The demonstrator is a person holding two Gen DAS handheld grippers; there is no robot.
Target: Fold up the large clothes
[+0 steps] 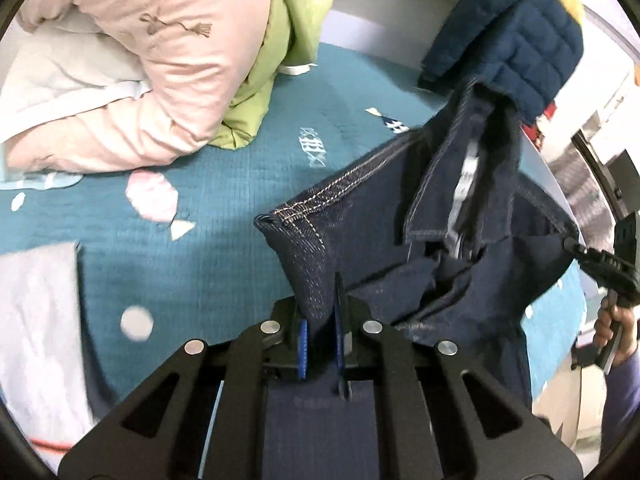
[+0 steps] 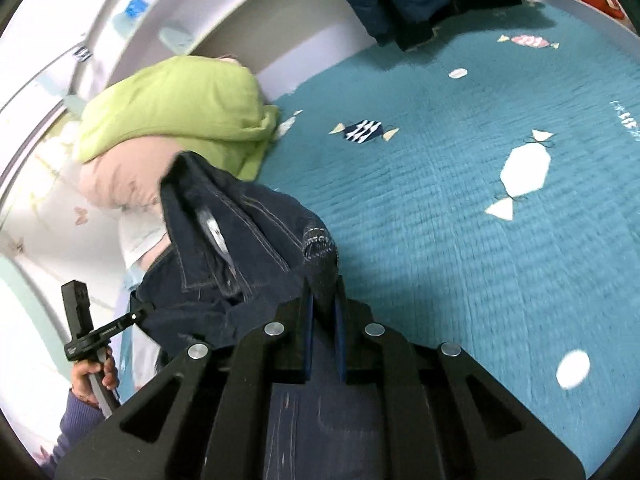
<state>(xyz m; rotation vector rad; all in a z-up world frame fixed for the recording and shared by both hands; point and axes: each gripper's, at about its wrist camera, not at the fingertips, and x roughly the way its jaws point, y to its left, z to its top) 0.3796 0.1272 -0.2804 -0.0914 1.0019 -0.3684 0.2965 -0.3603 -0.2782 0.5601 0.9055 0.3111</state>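
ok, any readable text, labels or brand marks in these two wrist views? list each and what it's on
None legible.
White print on the black clamp of the right gripper's handle, left wrist view: too blurred to read.
White print on the black clamp of the left gripper's handle, right wrist view: too small to read.
White marks on the teal bedspread at the right edge: blurred; cannot tell whether letters or pattern.
Dark denim garment: no readable label.

Pink quilt [image 1: 132, 80], green blanket [image 2: 176, 116], teal bedspread [image 2: 440, 240]

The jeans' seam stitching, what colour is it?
Pale tan, almost white, against the dark navy jeans. It shows best in the left wrist view, at the stitching.
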